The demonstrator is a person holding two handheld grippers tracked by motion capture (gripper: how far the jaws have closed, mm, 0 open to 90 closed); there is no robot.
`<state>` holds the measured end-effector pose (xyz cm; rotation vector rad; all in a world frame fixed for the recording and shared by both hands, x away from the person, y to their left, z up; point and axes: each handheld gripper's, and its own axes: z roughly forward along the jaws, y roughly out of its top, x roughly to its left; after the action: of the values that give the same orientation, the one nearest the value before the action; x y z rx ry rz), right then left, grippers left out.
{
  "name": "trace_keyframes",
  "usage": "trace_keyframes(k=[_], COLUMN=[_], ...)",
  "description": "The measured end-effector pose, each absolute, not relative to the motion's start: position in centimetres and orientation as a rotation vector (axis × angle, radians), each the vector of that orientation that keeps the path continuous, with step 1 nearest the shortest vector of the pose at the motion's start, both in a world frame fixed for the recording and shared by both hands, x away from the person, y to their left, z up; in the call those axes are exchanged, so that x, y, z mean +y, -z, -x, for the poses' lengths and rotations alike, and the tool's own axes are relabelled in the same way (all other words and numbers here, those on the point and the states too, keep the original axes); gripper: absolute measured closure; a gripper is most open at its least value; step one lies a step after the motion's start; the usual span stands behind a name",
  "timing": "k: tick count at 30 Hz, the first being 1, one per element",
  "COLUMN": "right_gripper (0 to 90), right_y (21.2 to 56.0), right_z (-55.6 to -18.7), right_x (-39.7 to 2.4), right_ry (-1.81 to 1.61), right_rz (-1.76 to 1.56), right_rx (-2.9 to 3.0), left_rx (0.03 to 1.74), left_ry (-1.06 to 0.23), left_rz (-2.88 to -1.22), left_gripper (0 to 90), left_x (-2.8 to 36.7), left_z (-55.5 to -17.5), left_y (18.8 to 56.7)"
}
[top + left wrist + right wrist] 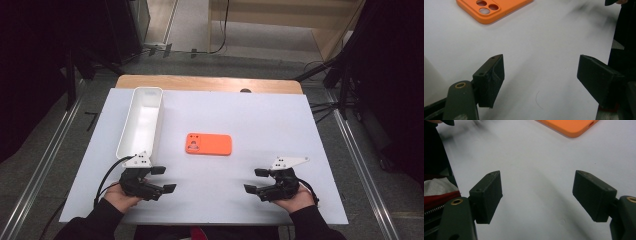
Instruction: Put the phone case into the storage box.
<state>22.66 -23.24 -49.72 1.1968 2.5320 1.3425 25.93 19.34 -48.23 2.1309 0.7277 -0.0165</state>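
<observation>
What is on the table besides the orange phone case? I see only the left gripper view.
Observer: A long white plastic tray lies left of the orange silicone phone case, apart from it.
Operator: Is something inside the tray?
Observer: No, in the high view its floor is bare.
Operator: Where is the right tool?
Observer: The right tool is low at the near right of the white table sheet, jaws apart, holding nothing.
Operator: And the left tool, does it touch the tray?
Observer: The left tool points toward the table's middle; its grey plate overlaps the tray's near end in the high view, contact unclear.
</observation>
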Motion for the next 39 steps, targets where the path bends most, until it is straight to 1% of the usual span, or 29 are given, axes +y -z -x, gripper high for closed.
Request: trace_keyframes(k=[3, 6, 16, 39], right_gripper=[22.3, 21.8, 20.0, 20.0], right_y=[49.70, 49.64, 49.67, 49.75], right_z=[-22.63, -22.64, -22.84, -23.51], right_x=[-23.25, -23.28, -23.33, -23.13], right_ry=[-1.337, -1.343, -1.353, -1.338], right_rz=[-1.179, -1.170, -1.168, -1.152], right_rx=[2.532, 2.526, 2.522, 2.532], left_rx=[0.724, 0.721, 0.718, 0.700], left_ry=[0.036, 0.057, 0.056, 0.058], left_rz=[-2.126, -2.124, -2.115, -2.124], left_gripper=[22.1, 19.7, 19.6, 19.6], left_x=[19.30, 19.27, 19.43, 19.68], left_z=[-25.92, -26.00, -26.06, -25.66], left_y=[48.13, 48.03, 47.98, 48.06])
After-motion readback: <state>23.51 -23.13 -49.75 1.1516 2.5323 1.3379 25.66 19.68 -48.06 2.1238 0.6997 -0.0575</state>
